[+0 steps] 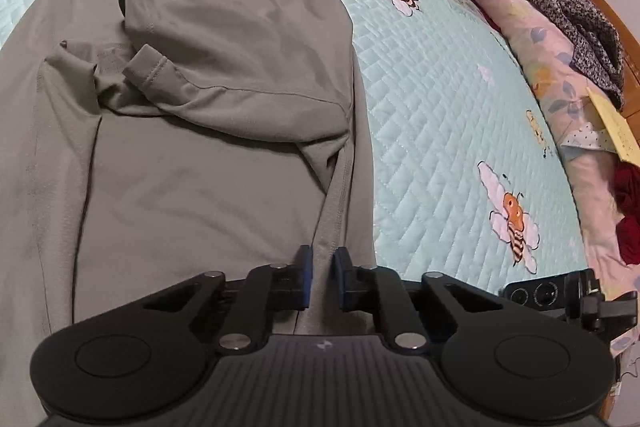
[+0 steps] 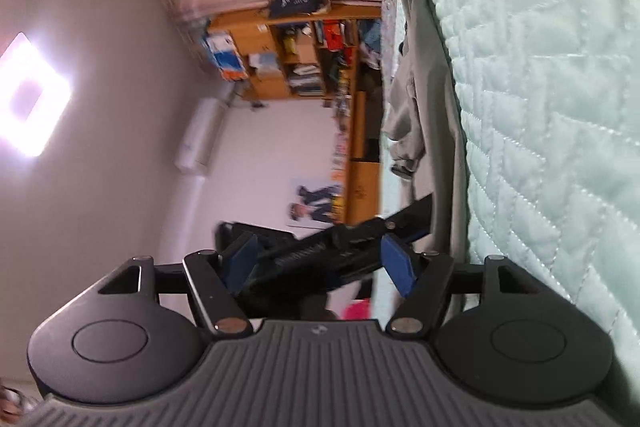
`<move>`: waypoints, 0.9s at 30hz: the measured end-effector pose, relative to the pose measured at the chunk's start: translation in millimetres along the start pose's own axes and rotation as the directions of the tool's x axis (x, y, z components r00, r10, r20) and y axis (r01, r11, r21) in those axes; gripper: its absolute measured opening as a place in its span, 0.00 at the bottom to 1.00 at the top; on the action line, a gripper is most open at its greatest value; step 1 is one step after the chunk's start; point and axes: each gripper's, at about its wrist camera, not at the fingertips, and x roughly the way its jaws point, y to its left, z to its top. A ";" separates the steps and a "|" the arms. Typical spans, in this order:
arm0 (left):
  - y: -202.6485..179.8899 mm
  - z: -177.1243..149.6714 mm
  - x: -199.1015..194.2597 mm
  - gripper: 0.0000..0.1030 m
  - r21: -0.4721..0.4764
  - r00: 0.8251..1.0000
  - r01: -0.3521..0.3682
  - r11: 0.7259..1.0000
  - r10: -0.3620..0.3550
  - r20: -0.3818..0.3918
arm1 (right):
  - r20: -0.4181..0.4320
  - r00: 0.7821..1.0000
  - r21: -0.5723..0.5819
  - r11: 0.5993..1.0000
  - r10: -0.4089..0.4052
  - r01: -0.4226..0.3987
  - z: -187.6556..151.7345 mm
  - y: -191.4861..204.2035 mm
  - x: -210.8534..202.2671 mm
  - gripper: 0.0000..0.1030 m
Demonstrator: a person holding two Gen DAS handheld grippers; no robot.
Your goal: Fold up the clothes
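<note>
My left tongs (image 1: 322,279), pads narrowly parted, straddle the side seam of a grey long-sleeved shirt (image 1: 208,131) lying on the quilted bed (image 1: 440,115), one sleeve folded across its chest. My right tongs (image 2: 320,267) hang wide open, holding nothing; I judge the body folds remain

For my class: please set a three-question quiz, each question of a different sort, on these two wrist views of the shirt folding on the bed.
1. True or false: the grey shirt has a sleeve folded across its chest.
2. Multiple choice: the left gripper has between its jaws A) a pillow, B) a fold at the shirt's lower edge, C) nothing near it.
3. Fill in: the quilt under the shirt is printed with ____.

Key
1. True; the cuff lies over the chest.
2. B; the jaws straddle the fabric with a narrow gap, and contact cannot be confirmed.
3. Bees.

The right gripper is wide open beside the bed, turned sideways, with the left gripper's body showing between its jaws.
</note>
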 end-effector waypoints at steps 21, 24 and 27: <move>18.7 -0.1 -19.7 0.12 0.040 0.984 -0.159 0.987 0.155 0.087 | -0.045 0.896 -0.469 0.801 -0.442 0.372 -40.7 45.6 33.8 0.49; 19.9 7.6 -29.8 0.18 0.038 0.980 -0.161 0.986 0.155 0.127 | -0.008 0.843 -0.588 0.684 -0.538 0.431 -57.3 55.3 44.6 0.49; 21.0 15.2 -39.9 0.24 0.035 0.974 -0.164 0.986 0.156 0.167 | 0.036 0.803 -0.674 0.579 -0.594 0.459 -71.8 63.5 52.8 0.50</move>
